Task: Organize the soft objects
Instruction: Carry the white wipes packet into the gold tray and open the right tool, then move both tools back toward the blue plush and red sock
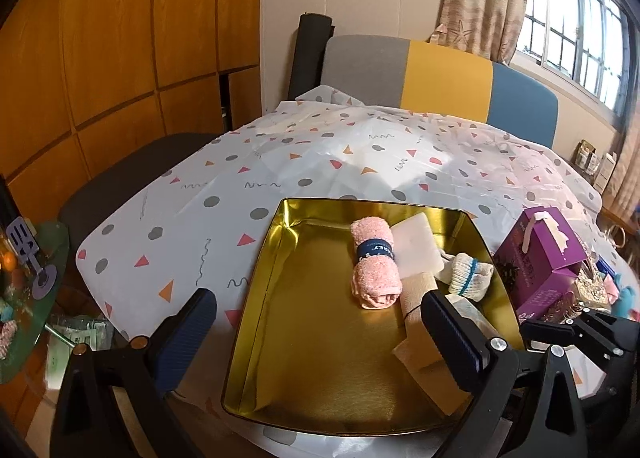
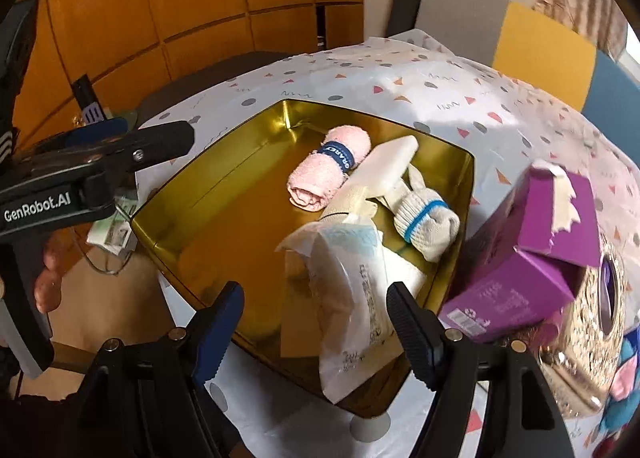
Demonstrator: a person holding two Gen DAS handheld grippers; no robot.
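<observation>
A gold tin tray [image 1: 320, 358] [image 2: 240, 218] sits on the patterned tablecloth. Inside it lie a rolled pink towel [image 1: 374, 262] [image 2: 324, 174] with a blue band, a white pad [image 1: 416, 250] [image 2: 390, 162], a rolled white sock [image 1: 470, 272] [image 2: 424, 222] and a beige roll [image 1: 416, 298]. A plastic-wrapped tissue pack [image 2: 352, 298] rests at the tray's near right, overlapping the front rim. My right gripper [image 2: 318, 326] is open, its fingers either side of the pack without pressing it. My left gripper [image 1: 320, 322] [image 2: 160, 142] hovers open over the tray's near left edge, holding nothing.
A torn purple box [image 1: 548, 258] [image 2: 520, 278] stands right of the tray, with a glittery gold object [image 2: 592, 318] and plush items beyond it. A cluttered green side table [image 1: 24, 298] is at the left. Chairs ring the table's far side.
</observation>
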